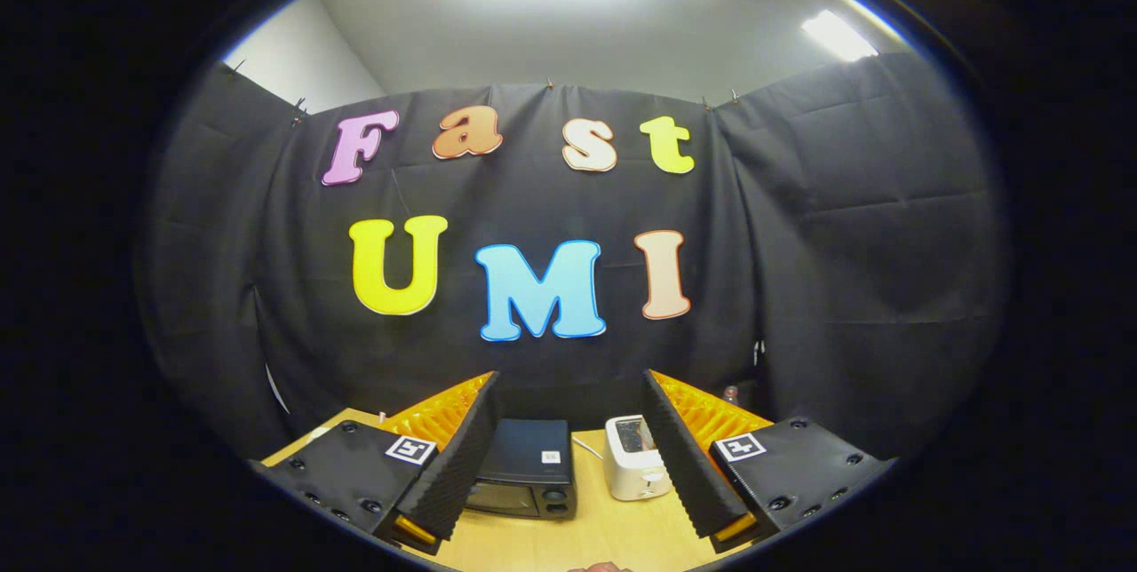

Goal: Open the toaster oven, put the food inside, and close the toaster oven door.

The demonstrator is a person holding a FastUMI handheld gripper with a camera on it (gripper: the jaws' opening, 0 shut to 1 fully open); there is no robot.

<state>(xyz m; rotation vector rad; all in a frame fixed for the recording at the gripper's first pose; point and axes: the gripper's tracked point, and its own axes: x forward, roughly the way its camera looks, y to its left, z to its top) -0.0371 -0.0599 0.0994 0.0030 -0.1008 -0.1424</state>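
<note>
Here my gripper [568, 465] is held above the wooden tabletop [613, 536], and my two fingers stand wide apart with nothing between their ridged black pads [684, 456]. They hold nothing and touch nothing. The left finger [457, 456] and the right finger [688, 456] both have orange backs and black mounts with a square marker on each.

The black toaster oven [526, 470] stands on the tabletop just ahead of the fingers, in the gap between them and closer to the left finger, which covers its left edge. Its door [502, 498] is closed, and two round knobs [557, 501] sit at the right of its front. A white pop-up toaster [632, 461] stands just beside it on the right, partly behind my right finger, with a thin white cable [586, 446] running between the two appliances.

Behind them hangs the black cloth wall [844, 288]. A small bottle with a red cap [730, 394] stands beyond the right finger, near the wall.
</note>
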